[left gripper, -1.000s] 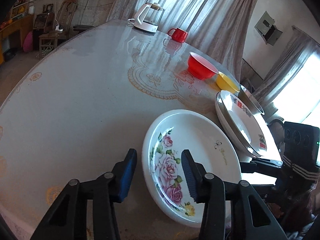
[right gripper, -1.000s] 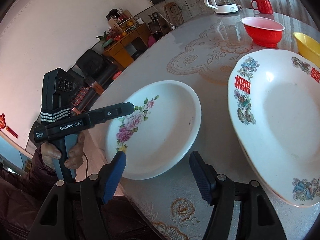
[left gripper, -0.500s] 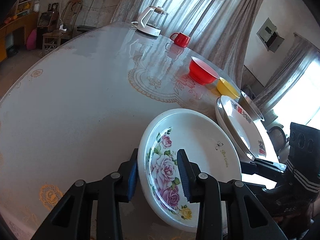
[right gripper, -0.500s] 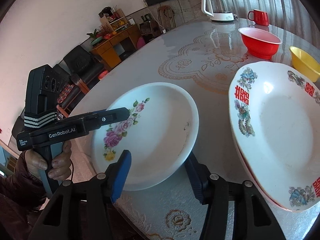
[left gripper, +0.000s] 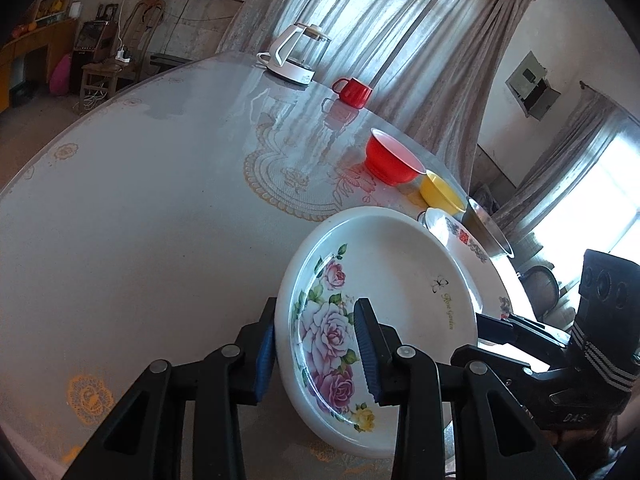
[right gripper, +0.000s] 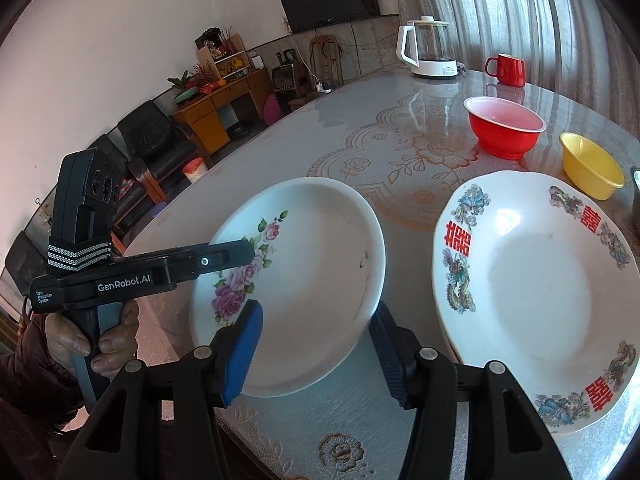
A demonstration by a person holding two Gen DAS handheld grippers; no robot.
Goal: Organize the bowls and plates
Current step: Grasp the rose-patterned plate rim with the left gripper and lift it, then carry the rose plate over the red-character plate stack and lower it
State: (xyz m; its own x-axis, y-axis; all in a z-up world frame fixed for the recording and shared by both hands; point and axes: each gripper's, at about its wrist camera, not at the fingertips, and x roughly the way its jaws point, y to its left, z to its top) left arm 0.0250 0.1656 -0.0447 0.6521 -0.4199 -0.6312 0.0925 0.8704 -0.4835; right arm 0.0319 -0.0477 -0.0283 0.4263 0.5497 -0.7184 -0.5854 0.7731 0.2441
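Since a second ago both hand-held grippers, left [left gripper: 315,350] and right [right gripper: 316,354], have clamped onto the rose plate [right gripper: 304,280], now tilted off the worktop [left gripper: 140,208]; likely bound for the plate stack [right gripper: 536,300] just beside it.

Wide bare stretch of round table [left gripper: 132,216] fills left and centre of left-wrist frame: open passage. Right side crowded: rose plate [left gripper: 384,276] lower centre, tilted off table, both grippers at its rim; double-happiness plate [right gripper: 536,296] just beside it, narrow strip of table between. Beyond, red bowl [right gripper: 505,131], yellow bowl [right gripper: 591,170] block upper right. Kettle [right gripper: 430,50], red mug [right gripper: 507,70] line far edge, well apart from plates.
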